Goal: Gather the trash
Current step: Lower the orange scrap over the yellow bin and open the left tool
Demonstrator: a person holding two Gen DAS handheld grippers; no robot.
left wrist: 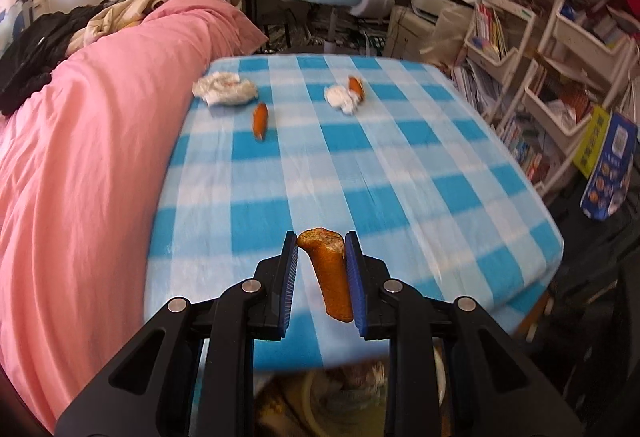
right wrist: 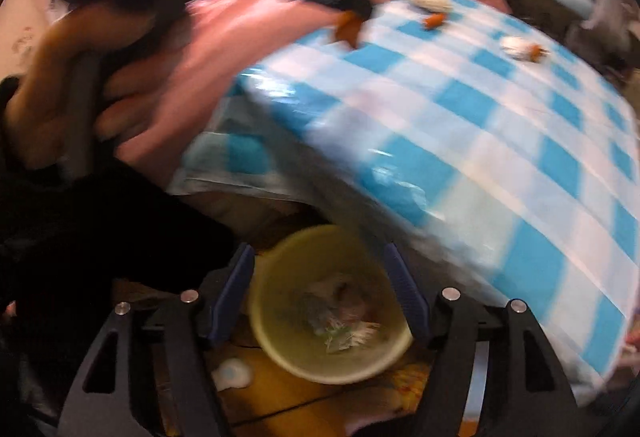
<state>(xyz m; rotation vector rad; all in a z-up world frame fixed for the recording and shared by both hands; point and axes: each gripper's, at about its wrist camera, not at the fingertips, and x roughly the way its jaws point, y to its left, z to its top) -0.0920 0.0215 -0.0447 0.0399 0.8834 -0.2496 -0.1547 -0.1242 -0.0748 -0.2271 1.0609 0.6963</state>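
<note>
My left gripper (left wrist: pixel 321 277) clamps a sausage piece (left wrist: pixel 330 273), right gripper (right wrist: pixel 320 297) gapes empty over the bin (right wrist: pixel 328 365); tissues (left wrist: pixel 224 90), sausage bits beyond it remain.

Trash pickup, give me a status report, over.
Left gripper shut on a bitten sausage piece. Right gripper open, empty, above the yellow bin. Two sausage bits and two tissue wads left on checked table. Path clear.

Black linkage arms, silver rivets, blue-padded jaws
</note>
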